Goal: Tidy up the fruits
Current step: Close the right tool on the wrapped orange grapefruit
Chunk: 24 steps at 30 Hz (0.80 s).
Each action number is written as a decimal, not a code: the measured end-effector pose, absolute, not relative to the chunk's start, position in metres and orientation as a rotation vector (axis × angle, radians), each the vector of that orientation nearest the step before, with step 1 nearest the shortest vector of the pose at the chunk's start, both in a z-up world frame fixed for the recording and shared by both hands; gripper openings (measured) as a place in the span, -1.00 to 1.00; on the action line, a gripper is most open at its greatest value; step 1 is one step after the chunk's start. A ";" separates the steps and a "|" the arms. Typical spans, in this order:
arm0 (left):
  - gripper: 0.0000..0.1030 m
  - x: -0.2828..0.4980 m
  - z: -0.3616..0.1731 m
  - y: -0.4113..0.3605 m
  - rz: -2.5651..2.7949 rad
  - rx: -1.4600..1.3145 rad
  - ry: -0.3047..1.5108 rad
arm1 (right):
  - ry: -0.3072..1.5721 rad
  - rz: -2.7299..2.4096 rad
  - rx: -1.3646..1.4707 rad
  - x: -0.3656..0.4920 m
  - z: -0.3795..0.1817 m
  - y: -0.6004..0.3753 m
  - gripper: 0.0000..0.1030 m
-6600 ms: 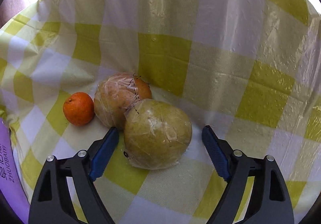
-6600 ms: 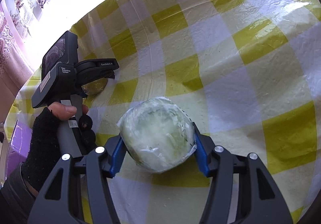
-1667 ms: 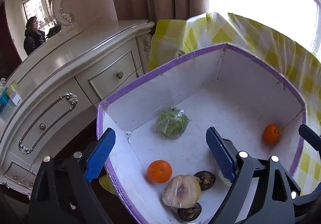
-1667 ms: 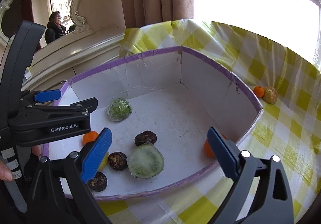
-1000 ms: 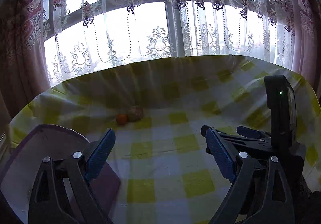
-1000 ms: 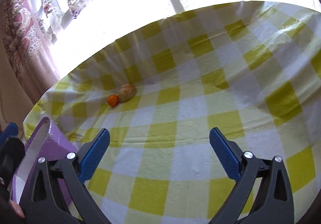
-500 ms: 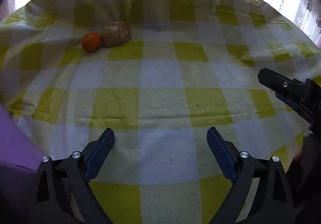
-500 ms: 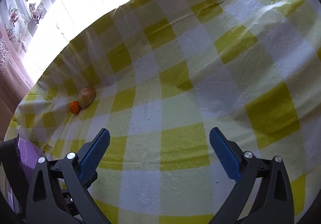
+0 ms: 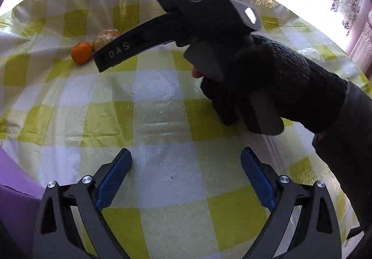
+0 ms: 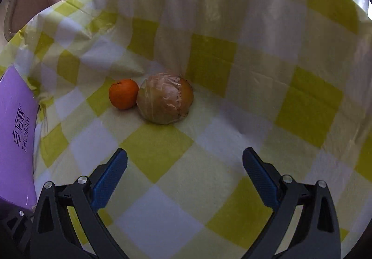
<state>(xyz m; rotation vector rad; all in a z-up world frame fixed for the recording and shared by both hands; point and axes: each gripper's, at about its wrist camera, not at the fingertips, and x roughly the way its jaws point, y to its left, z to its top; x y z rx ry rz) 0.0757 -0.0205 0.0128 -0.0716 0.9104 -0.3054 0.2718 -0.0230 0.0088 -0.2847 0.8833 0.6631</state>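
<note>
A small orange (image 10: 123, 93) and a larger plastic-wrapped fruit (image 10: 165, 101) lie touching on the yellow-checked tablecloth. My right gripper (image 10: 184, 166) is open and empty, a short way in front of them. My left gripper (image 9: 186, 168) is open and empty over bare cloth. In the left wrist view the orange (image 9: 81, 52) and the wrapped fruit (image 9: 104, 37) are far off at the upper left, the wrapped fruit partly hidden behind the right gripper's body (image 9: 186, 10) and the gloved hand holding it.
The purple box wall (image 10: 16, 133) stands at the left edge of the right wrist view and shows at the lower left of the left wrist view (image 9: 14, 189). Curtains and a bright window lie beyond the table's far edge.
The right gripper has moved forward toward the orange and wrapped fruit, which now look much larger. Its body and gloved hand now cross the left wrist view. Both grippers stay open.
</note>
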 end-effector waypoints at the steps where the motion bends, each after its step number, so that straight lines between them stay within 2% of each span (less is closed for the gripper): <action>1: 0.78 0.075 0.013 -0.019 -0.308 -0.081 0.908 | 0.884 0.674 -0.307 0.277 0.008 -0.014 0.92; 9: 0.78 0.070 0.015 -0.017 -0.294 -0.073 0.907 | 0.848 0.679 -0.463 0.301 0.008 0.042 0.96; 12: 0.78 0.073 0.016 -0.017 -0.293 -0.072 0.907 | 0.839 0.672 -0.485 0.302 0.010 0.055 0.91; 13: 0.78 0.073 0.015 -0.017 -0.293 -0.074 0.906 | 0.847 0.678 -0.476 0.302 0.011 0.056 0.69; 14: 0.78 0.073 0.015 -0.017 -0.292 -0.076 0.905 | 0.861 0.709 -0.453 0.301 0.012 0.055 0.37; 15: 0.78 0.073 0.015 -0.017 -0.291 -0.074 0.905 | 0.865 0.713 -0.435 0.299 0.013 0.052 0.27; 24: 0.78 0.081 0.015 -0.025 -0.271 -0.053 0.912 | 0.869 0.543 -0.270 0.248 0.025 -0.053 0.26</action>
